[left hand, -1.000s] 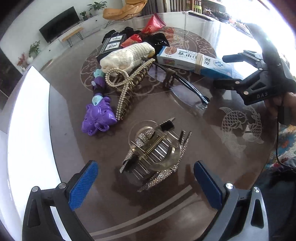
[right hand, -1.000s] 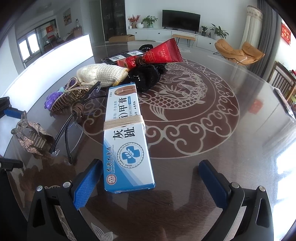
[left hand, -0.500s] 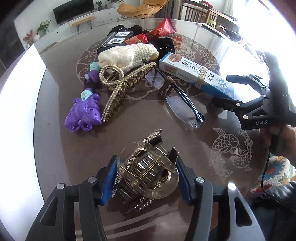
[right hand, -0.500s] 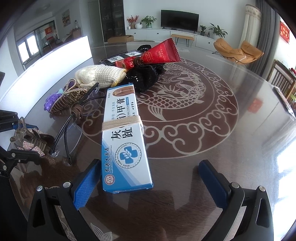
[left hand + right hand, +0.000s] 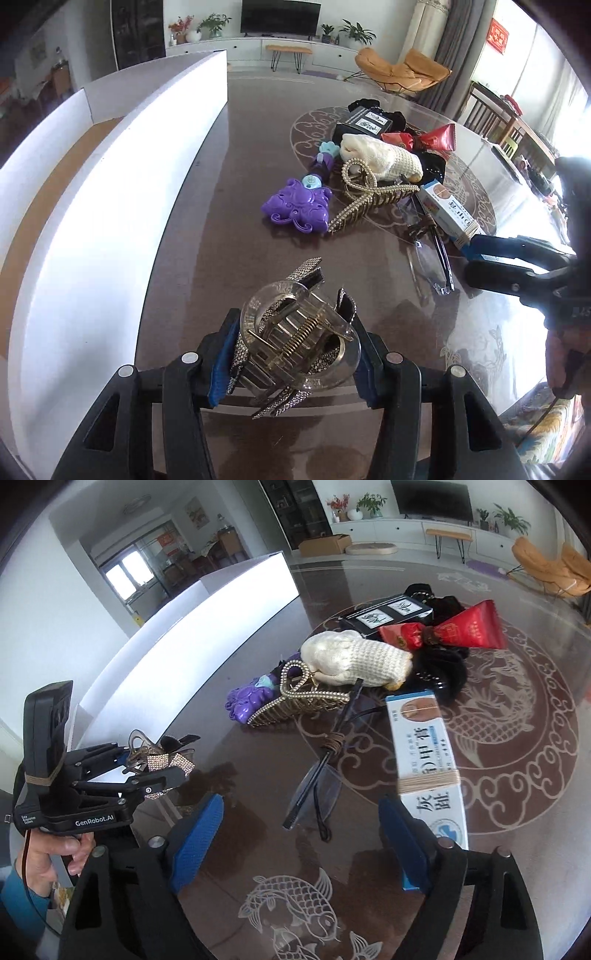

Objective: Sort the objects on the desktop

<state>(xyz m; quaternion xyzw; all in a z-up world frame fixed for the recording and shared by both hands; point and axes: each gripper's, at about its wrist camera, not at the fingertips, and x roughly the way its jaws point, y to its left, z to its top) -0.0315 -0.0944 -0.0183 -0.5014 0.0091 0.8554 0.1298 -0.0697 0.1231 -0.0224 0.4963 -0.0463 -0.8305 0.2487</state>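
Observation:
My left gripper (image 5: 291, 354) is shut on a rhinestone hair claw clip (image 5: 295, 343) and holds it above the glass table; it also shows in the right wrist view (image 5: 162, 764). My right gripper (image 5: 303, 834) is open and empty, low over the table, with folded glasses (image 5: 317, 786) between and just beyond its fingers. A blue-and-white ointment box (image 5: 428, 753) lies by its right finger (image 5: 406, 845). A pearl hair claw (image 5: 365, 195), a purple toy (image 5: 295, 203) and a cream knit item (image 5: 380, 158) lie further off.
A white open box (image 5: 122, 177) with a brown floor stands along the table's left side. A black box (image 5: 388, 616), a red packet (image 5: 458, 627) and a black cloth (image 5: 439, 672) lie at the back of the pile. The table edge is near me.
My left gripper has lifted the rhinestone clip off the table and swung left toward the white box. My right gripper has moved left, from the ointment box over to the glasses.

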